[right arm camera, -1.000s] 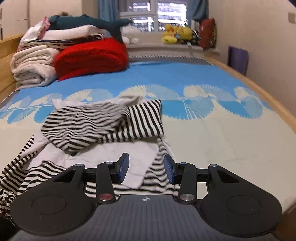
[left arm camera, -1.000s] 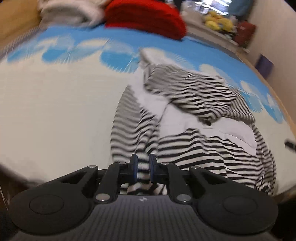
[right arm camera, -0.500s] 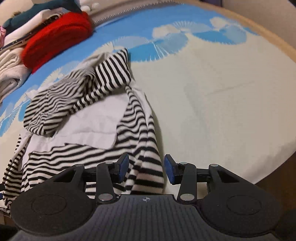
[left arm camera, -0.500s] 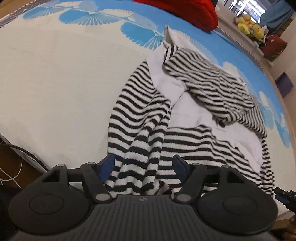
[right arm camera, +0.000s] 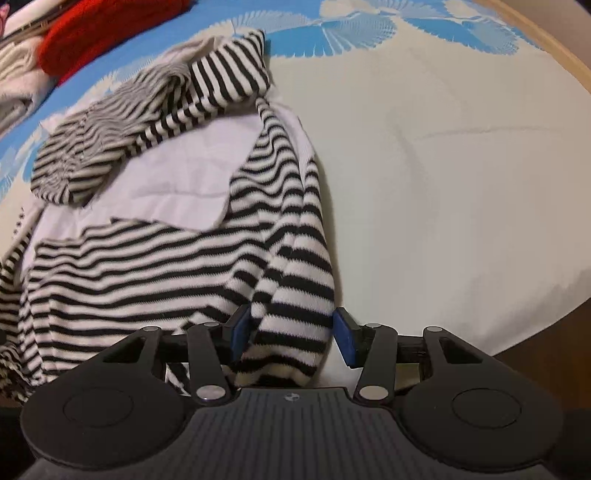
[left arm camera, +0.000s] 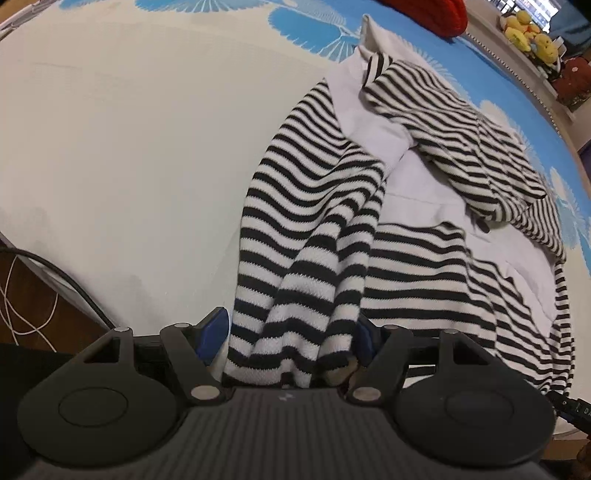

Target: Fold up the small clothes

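A black-and-white striped garment with white panels (left arm camera: 424,206) lies crumpled on the bed; it also shows in the right wrist view (right arm camera: 173,206). My left gripper (left arm camera: 291,332) is open, its jaws wide on either side of a bunched striped sleeve end (left arm camera: 295,317) at the bed's near edge. My right gripper (right arm camera: 291,332) is open too, its jaws on either side of the other striped sleeve end (right arm camera: 295,314). Neither pair of pads presses the cloth.
The bed sheet (left arm camera: 129,147) is cream with blue fan prints. A red folded blanket (right arm camera: 110,29) and pale folded linens (right arm camera: 14,74) lie at the far end. Plush toys (left arm camera: 528,26) sit on a ledge. Cables (left arm camera: 22,295) hang beside the bed's left edge.
Both grippers have dropped low to the bed edge and moved in around the sleeve ends. The left gripper, shut a second ago, has opened wide.
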The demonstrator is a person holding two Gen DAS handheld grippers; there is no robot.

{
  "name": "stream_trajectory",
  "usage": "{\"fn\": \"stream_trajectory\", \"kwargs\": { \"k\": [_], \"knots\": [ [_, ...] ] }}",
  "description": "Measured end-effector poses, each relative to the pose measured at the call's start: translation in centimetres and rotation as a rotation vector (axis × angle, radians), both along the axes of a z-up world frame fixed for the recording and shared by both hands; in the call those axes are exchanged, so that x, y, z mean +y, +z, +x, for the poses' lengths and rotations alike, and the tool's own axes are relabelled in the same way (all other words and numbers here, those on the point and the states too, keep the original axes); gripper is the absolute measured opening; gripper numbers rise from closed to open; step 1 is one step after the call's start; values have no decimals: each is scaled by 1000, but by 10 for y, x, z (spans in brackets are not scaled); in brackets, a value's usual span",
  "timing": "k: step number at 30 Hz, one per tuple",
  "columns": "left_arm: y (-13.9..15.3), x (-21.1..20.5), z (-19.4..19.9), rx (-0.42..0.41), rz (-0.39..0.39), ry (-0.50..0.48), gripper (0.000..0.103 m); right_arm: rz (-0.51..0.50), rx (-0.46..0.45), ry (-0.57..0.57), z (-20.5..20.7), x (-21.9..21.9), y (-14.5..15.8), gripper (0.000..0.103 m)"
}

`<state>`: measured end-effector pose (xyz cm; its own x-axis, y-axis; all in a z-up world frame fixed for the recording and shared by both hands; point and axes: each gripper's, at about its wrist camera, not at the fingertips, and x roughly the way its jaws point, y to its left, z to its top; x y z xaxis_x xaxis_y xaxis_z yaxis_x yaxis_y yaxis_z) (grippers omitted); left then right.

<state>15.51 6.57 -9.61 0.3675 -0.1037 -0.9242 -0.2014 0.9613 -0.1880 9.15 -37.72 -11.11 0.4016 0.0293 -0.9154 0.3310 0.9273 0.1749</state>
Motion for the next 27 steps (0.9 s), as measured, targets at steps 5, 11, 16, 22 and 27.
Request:
{"fn": "stream_trajectory", "kwargs": {
  "k": [5,11,16,22,27],
  "knots": [
    [-3,0,-1,1,13,1,74,-16,9,19,0,3,-2,50],
    [-3,0,-3,0,26,-3,74,-40,11,45,0,8,-1,50],
    [-3,0,-4,-1,36,-8,74,-46,0,51,-2,9,1,50],
    [-4,-2,-4,-1,46,-10,74,-53,-18,78,-3,13,2,35],
    [-4,-2,-5,-2,47,-13,73,-64,-36,111,-4,19,5,19]
  ]
}}
